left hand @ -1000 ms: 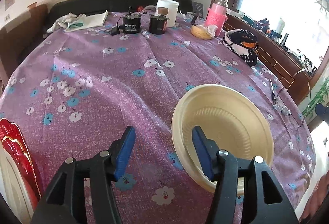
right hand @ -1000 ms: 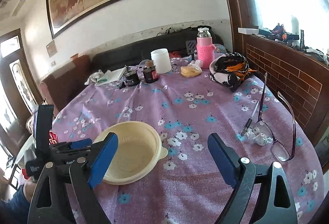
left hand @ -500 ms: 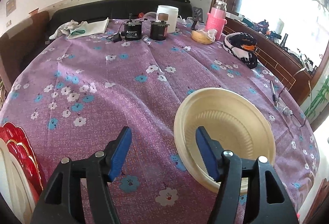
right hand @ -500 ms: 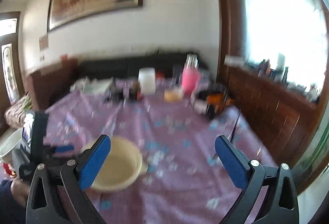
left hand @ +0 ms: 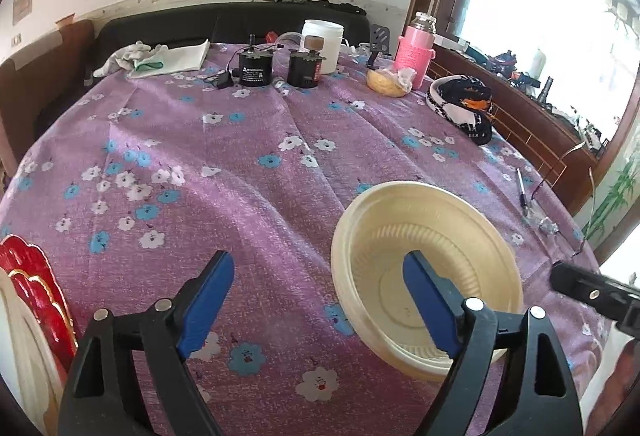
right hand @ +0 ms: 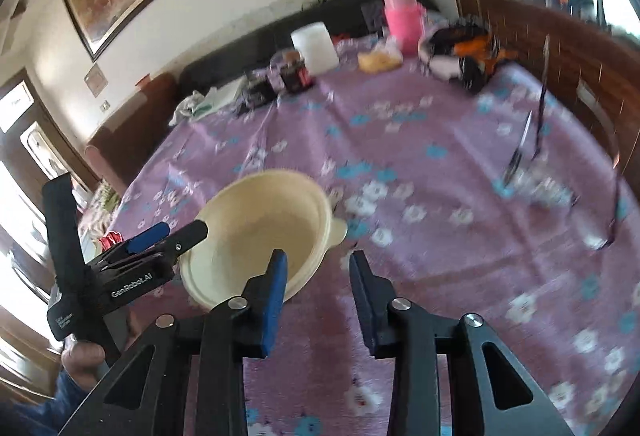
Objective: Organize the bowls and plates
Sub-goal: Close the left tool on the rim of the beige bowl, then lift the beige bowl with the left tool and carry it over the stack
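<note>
— Where's the cream bowl (left hand: 426,272)?
— On the purple bench (left hand: 248,172), empty.
— Left claw (left hand: 320,300)?
— Spread wide, just opening, one finger over the bowl.
— Right claw (right hand: 318,300)?
— Just narrowing, grasping nothing.

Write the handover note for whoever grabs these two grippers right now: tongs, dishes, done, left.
Left tongs: open, jaws just widened, astride the near rim of the cream plastic bowl without gripping it.
Right tongs: jaws just narrowed, a gap remains, nothing between them; they sit just right of the bowl.
Dishes: the bowl rests on the purple flowered tablecloth. A red scalloped plate with gold trim and a white dish beside it show at the left edge of the left wrist view.
Done: nothing stacked in view.
Left: grip the bowl and bring it to the other dishes.
</note>
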A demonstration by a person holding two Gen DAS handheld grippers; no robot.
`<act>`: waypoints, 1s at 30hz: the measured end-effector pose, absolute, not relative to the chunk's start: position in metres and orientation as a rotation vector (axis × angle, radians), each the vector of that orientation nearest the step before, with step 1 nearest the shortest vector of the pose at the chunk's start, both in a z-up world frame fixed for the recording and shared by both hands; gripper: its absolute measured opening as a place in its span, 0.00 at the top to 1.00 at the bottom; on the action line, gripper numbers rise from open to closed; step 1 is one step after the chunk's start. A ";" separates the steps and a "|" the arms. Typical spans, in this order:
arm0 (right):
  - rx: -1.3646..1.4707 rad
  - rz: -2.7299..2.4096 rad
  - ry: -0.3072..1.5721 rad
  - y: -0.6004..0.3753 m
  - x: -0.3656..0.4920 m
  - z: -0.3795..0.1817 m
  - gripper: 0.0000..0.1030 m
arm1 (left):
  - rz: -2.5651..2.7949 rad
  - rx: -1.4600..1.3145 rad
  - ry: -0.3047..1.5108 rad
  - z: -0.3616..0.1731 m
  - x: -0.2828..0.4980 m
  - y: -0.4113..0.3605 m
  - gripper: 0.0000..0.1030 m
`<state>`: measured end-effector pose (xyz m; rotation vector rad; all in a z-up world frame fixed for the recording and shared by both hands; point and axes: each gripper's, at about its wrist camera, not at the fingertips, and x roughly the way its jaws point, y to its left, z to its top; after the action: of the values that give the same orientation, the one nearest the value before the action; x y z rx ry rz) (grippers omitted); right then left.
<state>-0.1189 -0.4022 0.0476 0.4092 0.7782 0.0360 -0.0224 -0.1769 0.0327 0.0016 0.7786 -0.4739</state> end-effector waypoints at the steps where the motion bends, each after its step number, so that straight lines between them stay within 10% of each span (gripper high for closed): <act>1: 0.435 0.044 0.784 -0.403 -0.117 0.044 0.67 | -0.474 -0.002 0.785 0.032 -0.022 -0.177 0.17; 3: 0.477 0.061 0.798 -0.404 -0.114 0.039 0.67 | -0.471 -0.005 0.800 0.030 -0.019 -0.177 0.22; 7: 0.526 0.086 0.816 -0.403 -0.108 0.030 0.67 | -0.494 0.011 0.847 0.023 -0.016 -0.182 0.65; 13: 0.597 0.106 0.836 -0.406 -0.100 0.018 0.68 | -0.522 0.053 0.850 0.021 -0.021 -0.191 0.85; 16: 0.596 0.126 0.834 -0.401 -0.099 0.018 0.81 | -0.512 0.082 0.831 0.022 -0.025 -0.193 0.85; 30: 0.509 0.147 0.817 -0.383 -0.109 0.039 0.81 | -0.422 0.139 0.794 0.040 -0.050 -0.181 0.85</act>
<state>-0.1091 -0.3830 0.0393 0.5090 0.8172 0.1467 -0.0499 -0.1813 0.0402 0.1394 0.7937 -0.4217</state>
